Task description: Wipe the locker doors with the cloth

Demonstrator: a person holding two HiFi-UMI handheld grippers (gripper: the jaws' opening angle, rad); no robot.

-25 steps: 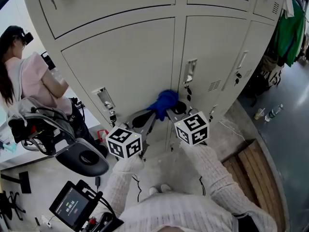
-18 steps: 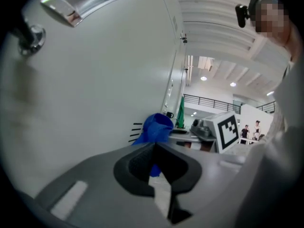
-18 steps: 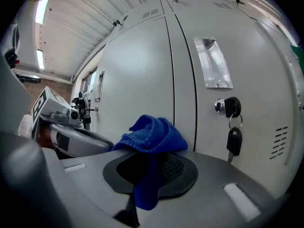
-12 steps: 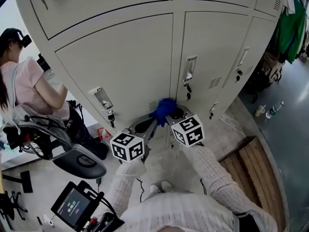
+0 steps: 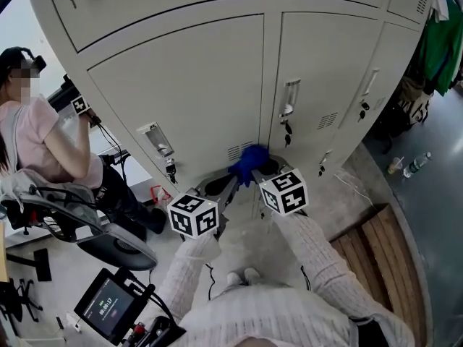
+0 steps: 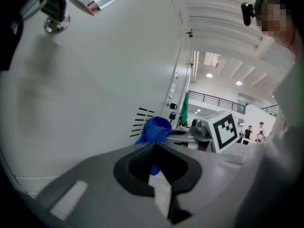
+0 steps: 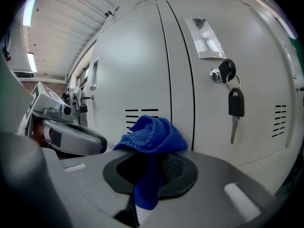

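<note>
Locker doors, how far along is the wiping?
Done: nothing shows it; the locker doors look evenly pale, with no wipe marks. In hand: the right gripper grips the blue cloth low on a door by the vent slots; the left gripper is shut, empty. Left: presumably everything higher up, though cleanliness can't be judged.
</note>
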